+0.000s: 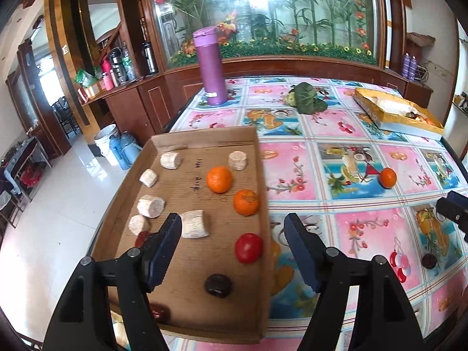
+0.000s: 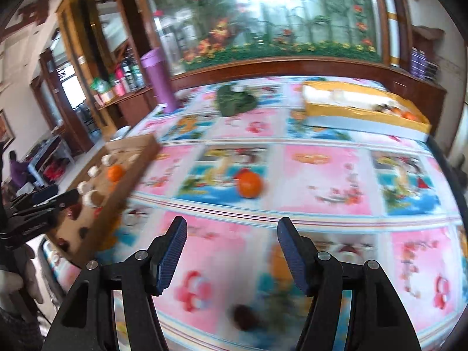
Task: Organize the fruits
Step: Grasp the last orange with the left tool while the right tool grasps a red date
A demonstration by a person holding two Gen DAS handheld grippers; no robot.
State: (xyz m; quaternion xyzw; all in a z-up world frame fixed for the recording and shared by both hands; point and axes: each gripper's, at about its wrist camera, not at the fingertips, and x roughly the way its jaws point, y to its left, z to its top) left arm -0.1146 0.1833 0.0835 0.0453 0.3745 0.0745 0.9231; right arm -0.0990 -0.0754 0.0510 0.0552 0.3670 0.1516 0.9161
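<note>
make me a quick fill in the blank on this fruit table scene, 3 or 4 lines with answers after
1. The cardboard tray holds ___ oranges.
2. The tall bottle at the table's far edge is ___ in colour.
3. Both the left gripper and the right gripper are ___, holding nothing.
4. The loose orange on the tablecloth lies ___ the tray.

Missing words: two; purple; open; outside

A family home's living or dining room: a desk (image 1: 336, 158) under a cartoon-print cloth, wooden cabinets with thermos flasks (image 1: 117, 64), a flower mural (image 1: 263, 14), a polished tile floor (image 1: 58, 204).
</note>
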